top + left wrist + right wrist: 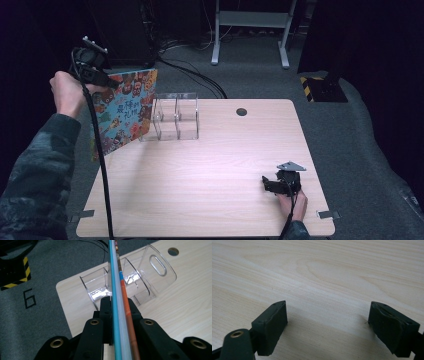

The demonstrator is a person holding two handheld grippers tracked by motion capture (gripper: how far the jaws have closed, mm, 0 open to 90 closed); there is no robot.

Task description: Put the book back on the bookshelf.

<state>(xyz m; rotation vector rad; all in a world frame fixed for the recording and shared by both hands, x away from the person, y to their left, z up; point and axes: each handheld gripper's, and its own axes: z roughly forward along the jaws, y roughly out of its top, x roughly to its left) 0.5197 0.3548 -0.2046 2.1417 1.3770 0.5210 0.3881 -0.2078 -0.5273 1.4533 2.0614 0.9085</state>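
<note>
The left gripper [102, 77] holds a picture book [125, 112] in the air over the counter's [215, 200] far-left corner, its jaws pinching the book at the top edge so the cover hangs down and faces the camera in the high view. Holding it by the edge keeps the book upright and thin-side down, which looks like the way it would need to go into a slot. In the left gripper view the book [118, 315] runs edge-on between the jaws, straight out toward the clear rack [130, 282].

That rack [175, 117] stands on the counter just right of the book, its dividers making narrow upright bays. The book's lower corner hangs near the rack's left side, but I cannot tell whether they touch. Judging by the line of the spine, the book is being aimed at one of the middle bays; it is not yet inside any.

The right gripper [277, 185] rests low over the near-right part of the counter, well apart from the rack. Its jaws stand spread with bare wood [324, 290] between them, holding nothing, seemingly parked clear of the way.
</note>
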